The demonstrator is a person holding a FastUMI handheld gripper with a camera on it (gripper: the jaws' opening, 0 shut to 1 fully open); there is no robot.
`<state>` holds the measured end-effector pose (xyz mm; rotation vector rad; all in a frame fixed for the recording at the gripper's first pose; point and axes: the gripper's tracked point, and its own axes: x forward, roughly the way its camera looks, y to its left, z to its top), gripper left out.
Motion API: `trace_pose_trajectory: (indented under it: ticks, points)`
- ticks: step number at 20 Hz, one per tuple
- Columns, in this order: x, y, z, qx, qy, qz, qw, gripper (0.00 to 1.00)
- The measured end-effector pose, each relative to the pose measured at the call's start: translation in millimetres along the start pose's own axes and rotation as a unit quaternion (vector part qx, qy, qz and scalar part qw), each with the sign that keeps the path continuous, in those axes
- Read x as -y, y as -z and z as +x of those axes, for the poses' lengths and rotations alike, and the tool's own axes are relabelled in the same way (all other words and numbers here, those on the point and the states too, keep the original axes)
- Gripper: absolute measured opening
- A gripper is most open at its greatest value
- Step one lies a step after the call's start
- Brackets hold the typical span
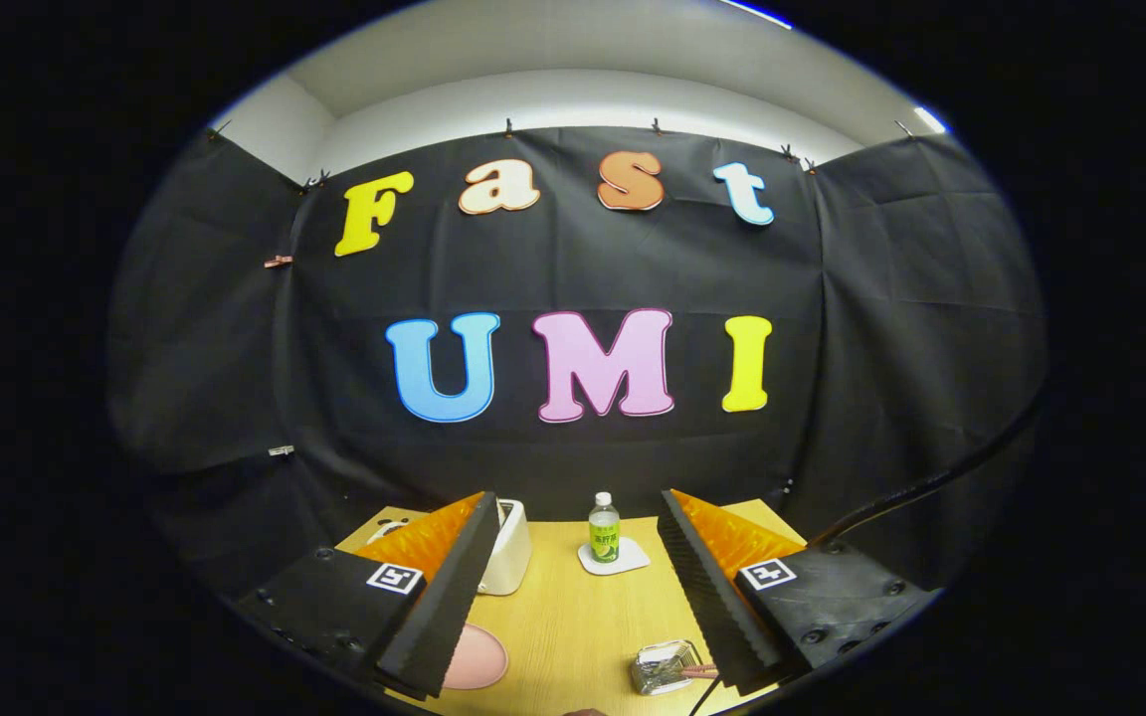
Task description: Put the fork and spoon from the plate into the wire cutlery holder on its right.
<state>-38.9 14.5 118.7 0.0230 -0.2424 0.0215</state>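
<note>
My gripper point(578, 502) is held above the wooden table point(583, 626), open wide, with nothing between its fingers. Below the left finger lies a pink plate point(481, 658), partly hidden by that finger; the part that shows is bare. To the plate's right, beside the right finger, stands the wire cutlery holder point(663, 664). Metal cutlery shows inside it, and a pinkish handle point(700, 672) sticks out over its right side. I cannot tell fork from spoon at this size.
A white appliance point(510, 549) stands behind the left finger. A small green-labelled bottle point(604, 527) stands on a white coaster point(616, 559) at the table's far side. A black cable point(931, 484) runs off to the right. Black cloth walls surround the table.
</note>
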Motion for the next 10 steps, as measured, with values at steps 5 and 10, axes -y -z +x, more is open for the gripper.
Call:
trace_pose_trajectory:
  ticks: [5,10]
  points:
    - [1.2,15.0,5.2,-0.013,0.022,-0.018,1.000,0.99]
    - [5.9,20.9,9.4,0.002,0.023,0.011,1.000,0.99]
